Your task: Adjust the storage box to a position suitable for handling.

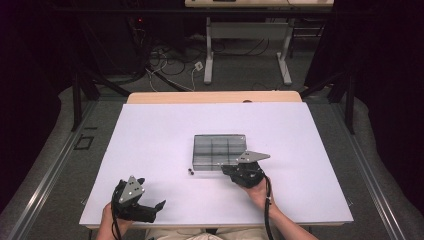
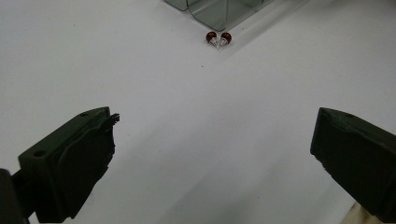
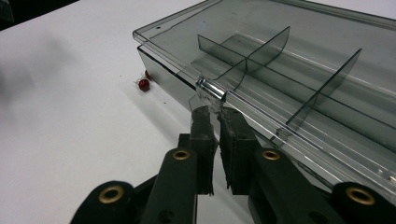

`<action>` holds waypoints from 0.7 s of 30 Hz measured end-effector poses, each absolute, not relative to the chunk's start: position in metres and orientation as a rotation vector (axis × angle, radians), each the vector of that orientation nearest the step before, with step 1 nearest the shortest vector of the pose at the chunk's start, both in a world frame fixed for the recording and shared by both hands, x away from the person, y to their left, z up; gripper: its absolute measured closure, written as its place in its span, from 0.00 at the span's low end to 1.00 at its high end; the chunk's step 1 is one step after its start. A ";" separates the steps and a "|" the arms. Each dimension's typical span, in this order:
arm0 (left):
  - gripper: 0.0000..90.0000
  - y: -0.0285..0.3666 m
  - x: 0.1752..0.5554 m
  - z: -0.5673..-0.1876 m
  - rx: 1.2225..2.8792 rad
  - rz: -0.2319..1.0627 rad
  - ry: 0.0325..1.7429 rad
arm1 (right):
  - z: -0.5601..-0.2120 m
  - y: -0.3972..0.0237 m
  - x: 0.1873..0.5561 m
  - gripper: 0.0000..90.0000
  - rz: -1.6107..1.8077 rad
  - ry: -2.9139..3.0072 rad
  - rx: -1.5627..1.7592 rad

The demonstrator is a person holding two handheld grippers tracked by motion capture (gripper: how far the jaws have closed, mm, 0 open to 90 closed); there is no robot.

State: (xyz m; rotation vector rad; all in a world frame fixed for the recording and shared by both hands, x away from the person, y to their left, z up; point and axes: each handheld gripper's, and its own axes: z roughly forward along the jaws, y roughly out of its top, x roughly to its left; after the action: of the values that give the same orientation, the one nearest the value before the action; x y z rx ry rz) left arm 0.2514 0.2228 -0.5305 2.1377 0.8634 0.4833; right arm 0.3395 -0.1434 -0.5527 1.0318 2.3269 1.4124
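- The smoky clear compartment box (image 1: 220, 151) is seen near the middle of the white table (image 1: 150, 150), its lid down.
- The right gripper (image 3: 214, 114) is held at the box's near edge, jaws nearly together and pinched on the small clear latch tab (image 3: 211, 92) at the front of the lid.
- The left gripper (image 2: 212, 154) is rested well apart from the box, toward the table's near-left corner; its jaws are spread wide with nothing between them.
- Two small red beads (image 2: 218, 37) are seen just beside the box's near-left corner.
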 end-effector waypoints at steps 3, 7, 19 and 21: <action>0.00 0.222 0.252 -0.531 2.139 0.482 0.864 | -0.551 -0.144 0.339 0.93 1.417 2.322 1.030; 0.00 0.221 0.252 -0.530 2.144 0.490 0.855 | -0.550 -0.144 0.340 0.93 1.426 2.315 1.022; 0.00 0.209 0.259 -0.526 2.156 0.525 0.832 | -0.545 -0.143 0.340 0.94 1.418 2.317 1.011; 0.00 0.207 0.261 -0.525 2.154 0.522 0.831 | -0.544 -0.142 0.340 0.93 1.416 2.316 1.010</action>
State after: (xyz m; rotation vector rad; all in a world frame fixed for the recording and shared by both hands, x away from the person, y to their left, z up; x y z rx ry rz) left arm 0.2609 0.2070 -0.5249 2.1539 0.8308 0.5222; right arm 0.3403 -0.1419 -0.5443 1.0103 2.3157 1.4157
